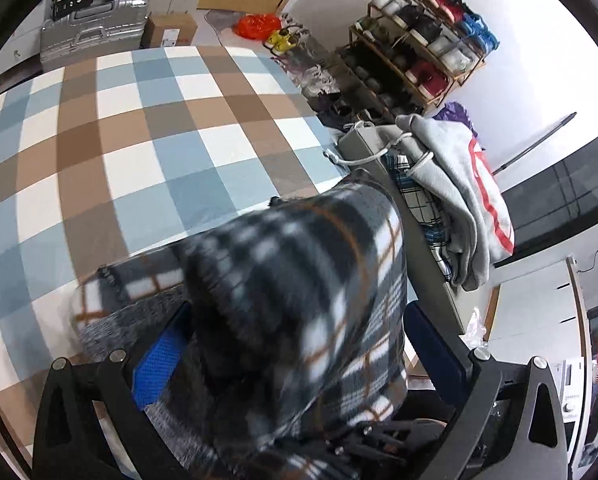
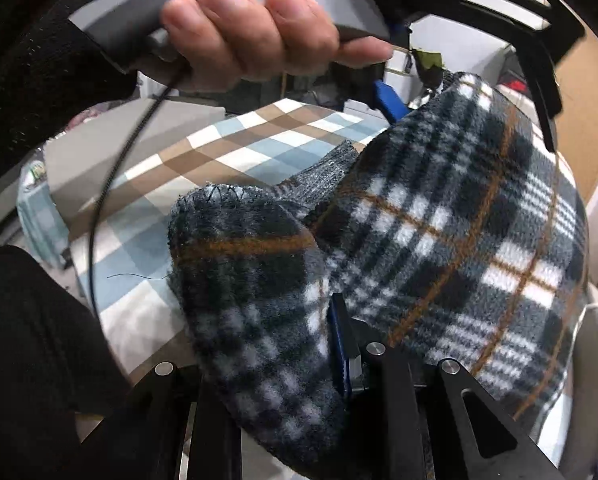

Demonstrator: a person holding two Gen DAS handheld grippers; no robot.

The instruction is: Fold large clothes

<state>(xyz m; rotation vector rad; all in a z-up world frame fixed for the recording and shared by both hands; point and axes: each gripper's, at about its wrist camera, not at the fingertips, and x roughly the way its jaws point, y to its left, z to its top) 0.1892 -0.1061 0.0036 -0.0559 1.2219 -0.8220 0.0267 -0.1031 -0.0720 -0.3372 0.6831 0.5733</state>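
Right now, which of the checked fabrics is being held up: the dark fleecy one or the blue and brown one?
The dark plaid fleece, bunched in both tools. The blue, brown and white checked cover lies flat underneath.

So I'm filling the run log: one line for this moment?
stage: fold in progress | left gripper: plaid fleece garment between fingers | right gripper: shut on garment | surface: checked bed cover

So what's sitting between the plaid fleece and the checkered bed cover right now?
A grey knit garment lies between them, under the plaid fleece and on the checkered bed cover. The right wrist view shows it best; the left wrist view shows it lower left.
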